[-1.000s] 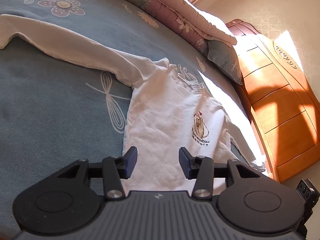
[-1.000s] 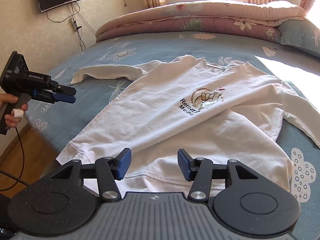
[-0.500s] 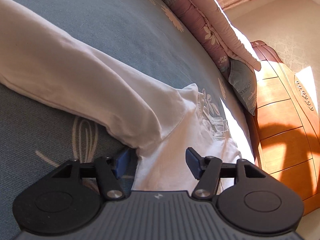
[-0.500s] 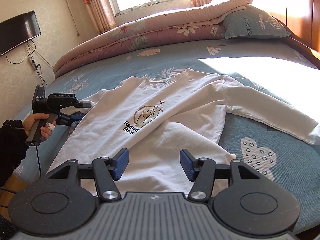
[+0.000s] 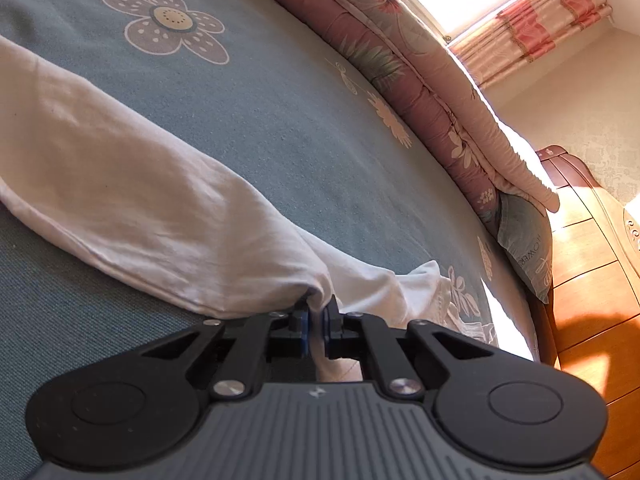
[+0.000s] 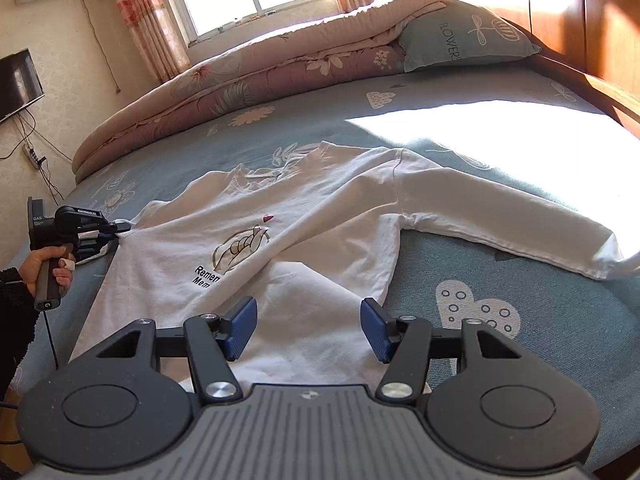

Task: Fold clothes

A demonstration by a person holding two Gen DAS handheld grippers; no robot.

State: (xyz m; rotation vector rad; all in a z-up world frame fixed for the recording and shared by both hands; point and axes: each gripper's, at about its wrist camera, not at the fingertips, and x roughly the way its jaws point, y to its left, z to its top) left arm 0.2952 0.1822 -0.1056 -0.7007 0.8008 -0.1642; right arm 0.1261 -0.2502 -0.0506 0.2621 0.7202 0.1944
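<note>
A white long-sleeved shirt with a hand print and black lettering lies spread on the blue bed. Its far sleeve stretches out to the right. In the left wrist view the other sleeve fills the left side, and my left gripper is shut on the cloth at the armpit. From the right wrist view that left gripper shows at the shirt's left edge, held by a hand. My right gripper hovers open over the shirt's hem, nothing between its fingers.
The blue floral bedsheet lies under the shirt. A rolled pink quilt and a blue pillow lie along the far side. A wooden headboard bounds one edge. A wall television hangs at the left.
My left gripper dropped to the shirt's armpit and shut on the cloth there. The right gripper swung to the right along the hem and stayed open.
</note>
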